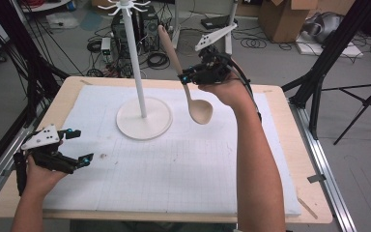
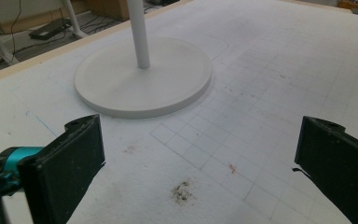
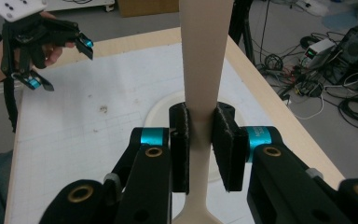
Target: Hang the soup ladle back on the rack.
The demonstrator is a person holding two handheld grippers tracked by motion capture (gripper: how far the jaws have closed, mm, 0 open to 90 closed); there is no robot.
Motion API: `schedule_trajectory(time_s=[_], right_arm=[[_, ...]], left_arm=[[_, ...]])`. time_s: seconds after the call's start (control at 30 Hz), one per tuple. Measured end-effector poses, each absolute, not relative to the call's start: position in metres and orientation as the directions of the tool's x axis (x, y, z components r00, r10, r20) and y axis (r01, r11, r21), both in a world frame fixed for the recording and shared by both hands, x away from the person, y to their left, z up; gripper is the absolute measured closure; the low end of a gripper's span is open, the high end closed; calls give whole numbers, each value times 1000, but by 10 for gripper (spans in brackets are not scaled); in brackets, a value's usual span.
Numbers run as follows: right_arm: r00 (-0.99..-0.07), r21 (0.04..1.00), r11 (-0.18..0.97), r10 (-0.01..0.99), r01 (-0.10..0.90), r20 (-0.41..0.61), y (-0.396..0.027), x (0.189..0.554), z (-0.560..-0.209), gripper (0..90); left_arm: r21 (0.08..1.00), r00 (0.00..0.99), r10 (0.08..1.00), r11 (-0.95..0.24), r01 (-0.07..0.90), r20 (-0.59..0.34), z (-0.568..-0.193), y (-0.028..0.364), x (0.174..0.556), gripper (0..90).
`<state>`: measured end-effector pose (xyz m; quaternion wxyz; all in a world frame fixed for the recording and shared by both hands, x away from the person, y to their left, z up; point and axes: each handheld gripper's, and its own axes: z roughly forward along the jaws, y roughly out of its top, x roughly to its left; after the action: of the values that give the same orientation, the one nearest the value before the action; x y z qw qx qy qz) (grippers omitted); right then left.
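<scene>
We see a wooden table (image 1: 290,159) covered by a white gridded mat (image 1: 174,174), and we take the white hanging stand (image 1: 136,72) on that mat as our landmark. Its round base (image 1: 144,119) lies flat on the far half of the mat, and its thin pole rises straight from the middle of the base to a ring of short hooks (image 1: 124,6) at the top.

To the right of the stand's pole, we see the right gripper (image 1: 186,78) raised well above the mat, at a level between the base and the hooks. Its jaws are pressed tight on the handle of a light wooden spoon (image 1: 186,72), gripping it around the middle of its length. The spoon hangs tilted: the handle end points up and leans toward the pole, and the bowl (image 1: 200,111) hangs below the jaws, just right of the base and clear of the mat.

In front of the stand and to its left, near the mat's left edge, we see the left gripper (image 1: 77,145) held low over the mat. Its jaws stand wide apart with nothing between them, pointing toward the base.

A small brown smudge (image 1: 103,155) marks the mat just beside the left gripper, nearer the stand.
</scene>
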<state>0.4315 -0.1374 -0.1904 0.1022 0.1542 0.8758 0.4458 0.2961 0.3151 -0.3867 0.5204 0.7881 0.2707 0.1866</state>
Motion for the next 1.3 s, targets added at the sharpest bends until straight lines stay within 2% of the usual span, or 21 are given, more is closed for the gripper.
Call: schedule_trajectory(time_s=[0.53, 0.87, 1.3], right_arm=[[-932, 809, 561, 360, 173, -51, -119, 451, -158, 774], [-926, 797, 569, 377, 205, -31, -118, 461, -160, 774], [-930, 794, 574, 366, 197, -33, -115, 466, -159, 774]], left_arm=[[924, 778, 628, -304, 231, 12, -386, 319, 295, 17], [922, 779, 627, -307, 235, 11, -387, 319, 295, 17], [921, 779, 627, -310, 236, 11, -387, 318, 295, 17]])
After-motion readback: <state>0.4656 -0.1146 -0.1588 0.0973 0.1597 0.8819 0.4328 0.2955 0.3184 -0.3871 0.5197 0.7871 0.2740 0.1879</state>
